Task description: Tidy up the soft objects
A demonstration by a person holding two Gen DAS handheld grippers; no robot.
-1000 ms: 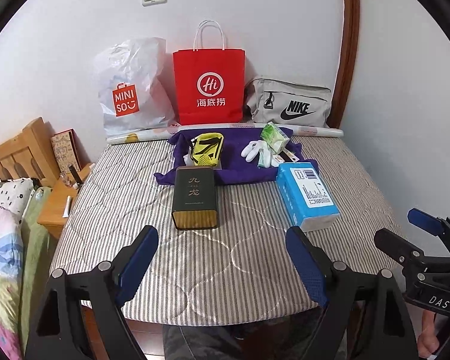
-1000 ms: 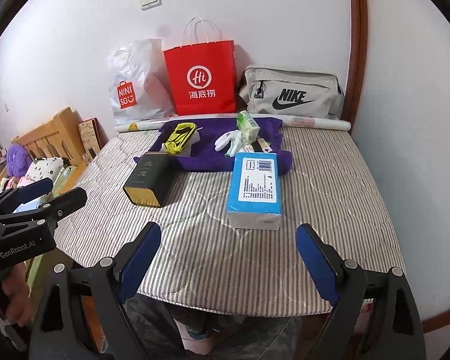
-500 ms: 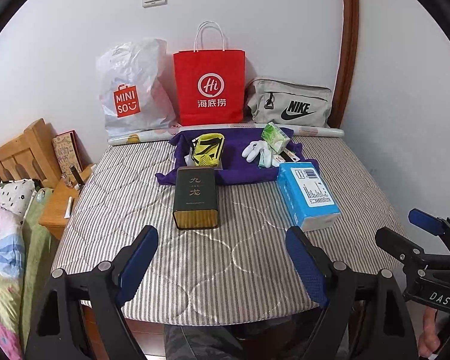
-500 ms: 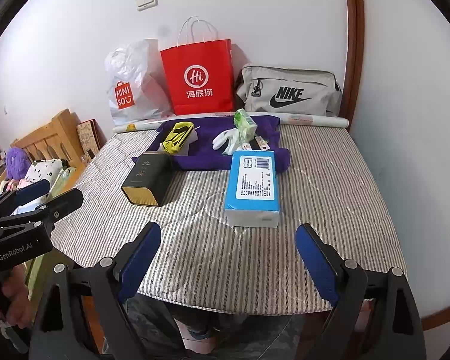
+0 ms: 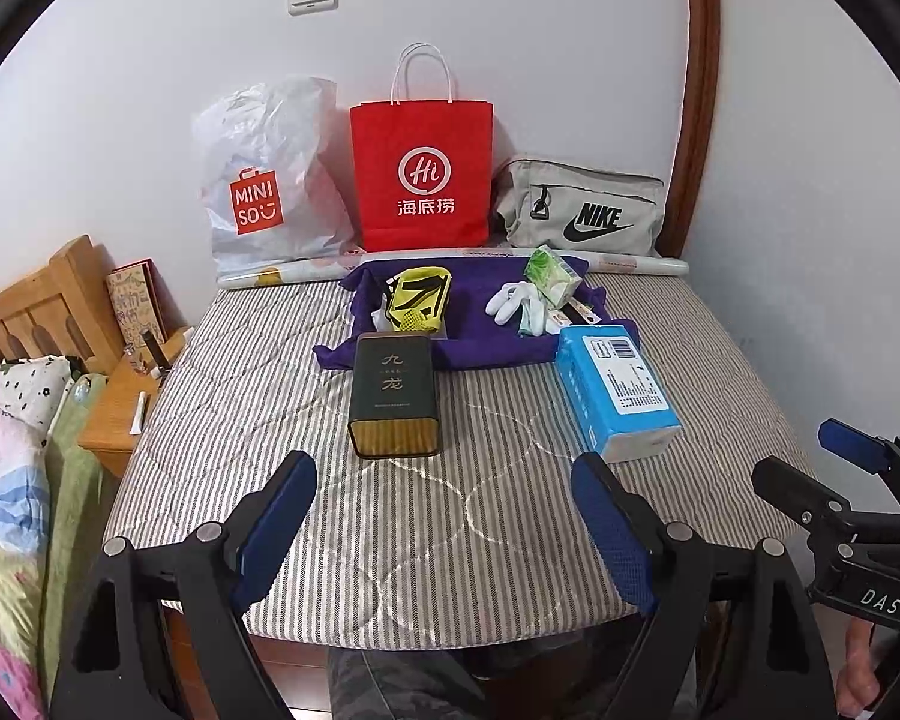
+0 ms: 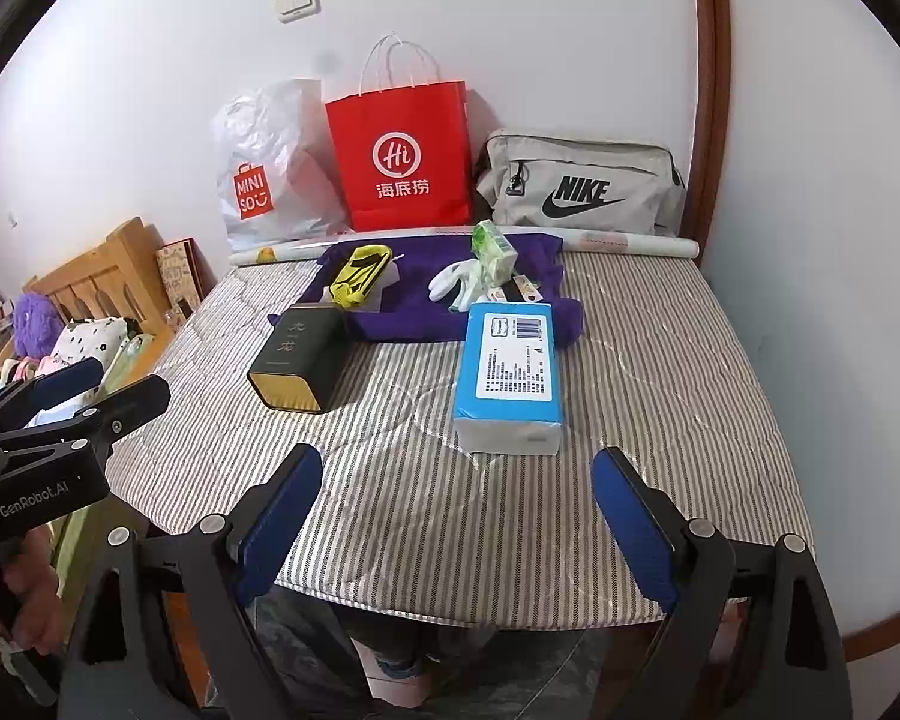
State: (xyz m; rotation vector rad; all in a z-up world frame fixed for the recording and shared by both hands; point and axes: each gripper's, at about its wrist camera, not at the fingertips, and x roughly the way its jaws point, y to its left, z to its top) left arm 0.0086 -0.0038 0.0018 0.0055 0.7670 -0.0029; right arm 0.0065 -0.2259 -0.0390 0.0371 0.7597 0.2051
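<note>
Centrally, a rumpled purple cloth (image 5: 480, 324) is spread at the far side of the grey striped mattress (image 5: 450, 516), with a yellow mesh pouch (image 5: 420, 300), white gloves (image 5: 513, 300) and a green tissue packet (image 5: 549, 270) lying on it. A dark rectangular tin (image 5: 395, 396) and a blue soft tissue pack (image 6: 513, 372) are set just in front. Neither the left gripper (image 5: 444, 510) nor the right gripper (image 6: 456, 510) holds anything; both jaws are held wide apart above the near edge. Soft items are probably best pinched at mid-body and carried clear of the tin. A purple plush toy (image 6: 39, 321) is shown only by the right wrist view.
</note>
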